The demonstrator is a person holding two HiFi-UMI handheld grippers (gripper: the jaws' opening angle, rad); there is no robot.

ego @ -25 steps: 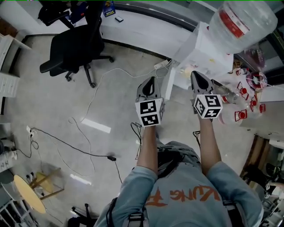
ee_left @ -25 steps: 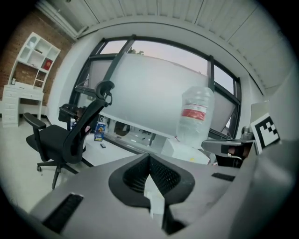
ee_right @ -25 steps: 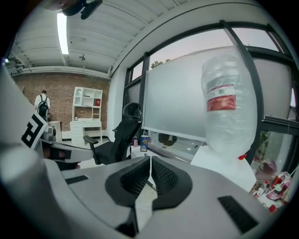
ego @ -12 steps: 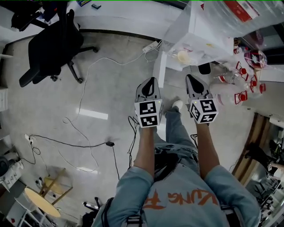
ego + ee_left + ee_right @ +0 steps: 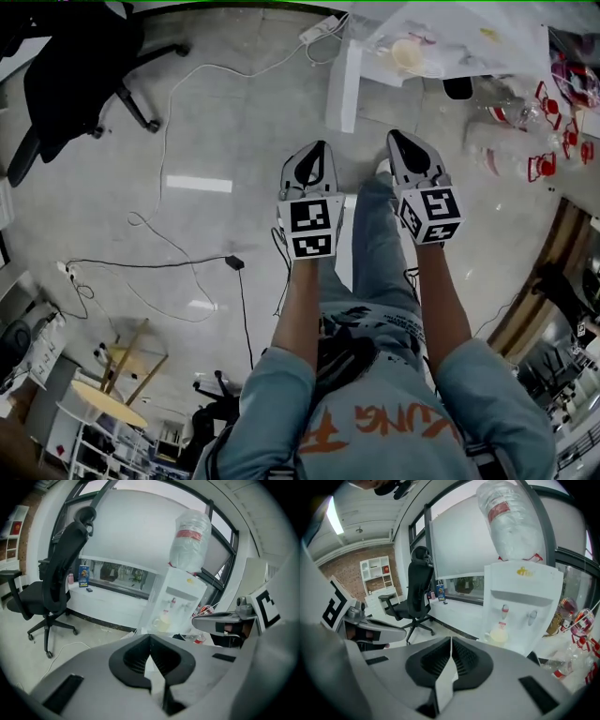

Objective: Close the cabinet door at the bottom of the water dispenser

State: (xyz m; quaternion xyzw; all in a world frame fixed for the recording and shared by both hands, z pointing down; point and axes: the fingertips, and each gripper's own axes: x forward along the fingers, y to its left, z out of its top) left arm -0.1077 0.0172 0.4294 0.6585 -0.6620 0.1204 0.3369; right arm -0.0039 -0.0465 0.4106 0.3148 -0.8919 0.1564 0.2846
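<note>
The white water dispenser (image 5: pixel 422 47) stands at the top of the head view with a clear water bottle (image 5: pixel 511 522) on top. Its bottom cabinet door (image 5: pixel 343 86) juts out open toward me, edge-on. My left gripper (image 5: pixel 318 148) hangs just below that door, shut with nothing in it. My right gripper (image 5: pixel 397 139) hovers beside it, below the dispenser's front, also shut and empty. In the left gripper view the dispenser (image 5: pixel 177 604) rises beyond the shut left gripper (image 5: pixel 150 637). In the right gripper view its taps and a cup (image 5: pixel 499 634) show past the shut right gripper (image 5: pixel 451 641).
A black office chair (image 5: pixel 66 75) stands at the upper left. Cables (image 5: pixel 187 272) and a power strip (image 5: pixel 314 28) lie on the floor. Several red-capped items (image 5: pixel 548 141) sit to the right of the dispenser. A wooden stool (image 5: pixel 112 375) is at the lower left.
Both grippers have sunk toward the floor and the view has tipped down, so the dispenser has slid to the top edge. Both pairs of jaws stay shut.
</note>
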